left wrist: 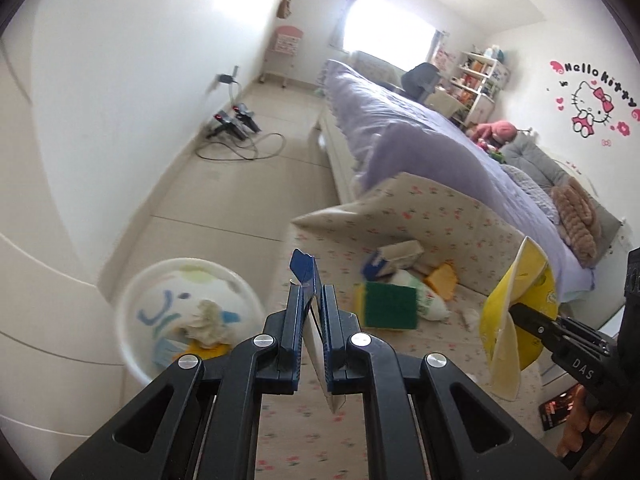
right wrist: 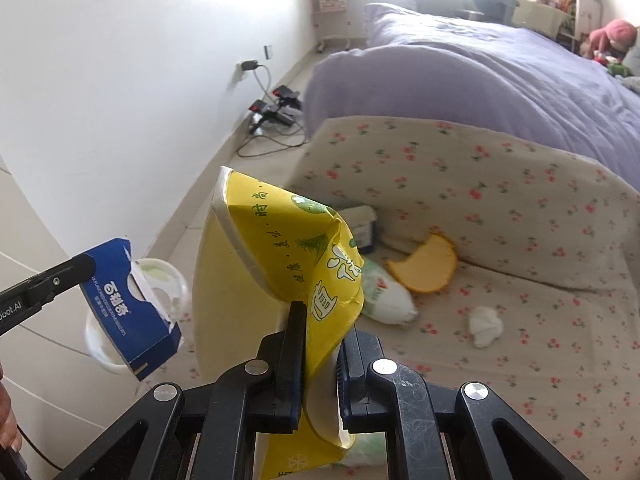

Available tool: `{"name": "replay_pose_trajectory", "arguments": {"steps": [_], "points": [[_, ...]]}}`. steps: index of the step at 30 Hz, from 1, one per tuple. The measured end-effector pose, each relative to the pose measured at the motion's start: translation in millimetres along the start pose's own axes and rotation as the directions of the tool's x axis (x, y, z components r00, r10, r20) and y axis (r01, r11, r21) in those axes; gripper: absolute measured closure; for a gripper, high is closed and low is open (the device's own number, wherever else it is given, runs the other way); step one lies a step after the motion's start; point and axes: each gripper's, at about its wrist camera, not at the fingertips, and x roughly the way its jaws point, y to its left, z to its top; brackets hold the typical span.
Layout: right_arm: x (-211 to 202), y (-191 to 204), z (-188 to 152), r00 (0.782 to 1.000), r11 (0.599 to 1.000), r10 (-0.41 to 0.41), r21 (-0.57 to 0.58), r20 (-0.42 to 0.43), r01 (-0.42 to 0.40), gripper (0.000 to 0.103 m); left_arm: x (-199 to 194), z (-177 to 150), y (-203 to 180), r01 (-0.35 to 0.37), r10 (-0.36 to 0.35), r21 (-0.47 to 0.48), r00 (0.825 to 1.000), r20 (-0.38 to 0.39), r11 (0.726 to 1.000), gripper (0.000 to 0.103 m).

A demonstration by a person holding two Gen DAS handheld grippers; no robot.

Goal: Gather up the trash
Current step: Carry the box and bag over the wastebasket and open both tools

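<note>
Both tools clamped trash, the left gripper point(left wrist: 311, 322) a blue carton point(right wrist: 130, 312) and the right gripper point(right wrist: 320, 344) a crushed yellow cup point(right wrist: 288, 256); the cup's thin-edge grip risked slipping before the white bin point(left wrist: 188, 316) at ten o'clock.

Purple quilted bedspread point(left wrist: 420, 128) over bed; floral-print cream mat point(right wrist: 500, 320) folded up against it. Hello Kitty wall sticker point(left wrist: 592, 100). 2 black chargers point(left wrist: 236, 122) with cables by white wall.

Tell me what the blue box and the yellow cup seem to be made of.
Blue box: thin printed cardboard, slightly glossy; its torn opening shows white edges. Yellow cup: coated paper, likely; it is crushed into creases, with a rolled white rim and printed outside.
</note>
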Motion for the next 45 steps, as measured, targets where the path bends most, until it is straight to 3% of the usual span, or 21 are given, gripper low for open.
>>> {"name": "replay_pose_trajectory", "arguments": {"steps": [12, 23, 27, 29, 30, 31, 38, 45], "points": [[33.5, 65.8, 8.3, 0.995, 0.995, 0.092, -0.029, -0.031, -0.093, 0.092, -14.7, -4.5, 67.7, -0.126, 0.129, -0.075, 0.991, 0.027, 0.989, 0.095], [78.9, 112.2, 9.4, 0.988, 0.99, 0.137, -0.03, -0.068, -0.14, 0.092, 7.5, -6.8, 109.9, -0.171, 0.179, -0.114, 0.982, 0.057, 0.979, 0.094], [88.3, 124.5, 9.9, 0.987, 0.988, 0.146, -0.036, -0.063, -0.149, 0.092, 16.3, -8.7, 110.7, -0.199, 0.201, -0.1, 0.979, 0.011, 0.975, 0.08], [92.7, 129.6, 9.9, 0.987, 0.988, 0.147, -0.041, -0.059, -0.15, 0.092, 16.7, -9.6, 111.7, -0.227, 0.226, -0.108, 0.974, -0.014, 0.968, 0.051], [94.9, 131.8, 10.0, 0.987, 0.988, 0.148, -0.044, -0.058, -0.15, 0.092, 15.6, -10.6, 113.2, -0.247, 0.245, -0.118, 0.969, -0.032, 0.962, 0.027], [96.5, 133.9, 10.4, 0.987, 0.988, 0.148, -0.046, -0.057, -0.15, 0.092, 13.4, -11.3, 114.1, -0.264, 0.262, -0.123, 0.964, -0.035, 0.957, 0.019], [119.2, 149.4, 13.4, 0.985, 0.985, 0.164, -0.052, -0.058, -0.167, 0.091, -6.6, -18.4, 111.2, -0.344, 0.343, -0.069, 0.939, -0.03, 0.936, 0.015], [147.6, 163.7, 11.7, 0.981, 0.983, 0.177, -0.039, -0.081, -0.18, 0.089, -26.2, -22.9, 109.1, -0.359, 0.359, -0.036, 0.933, -0.009, 0.933, 0.012]]}}
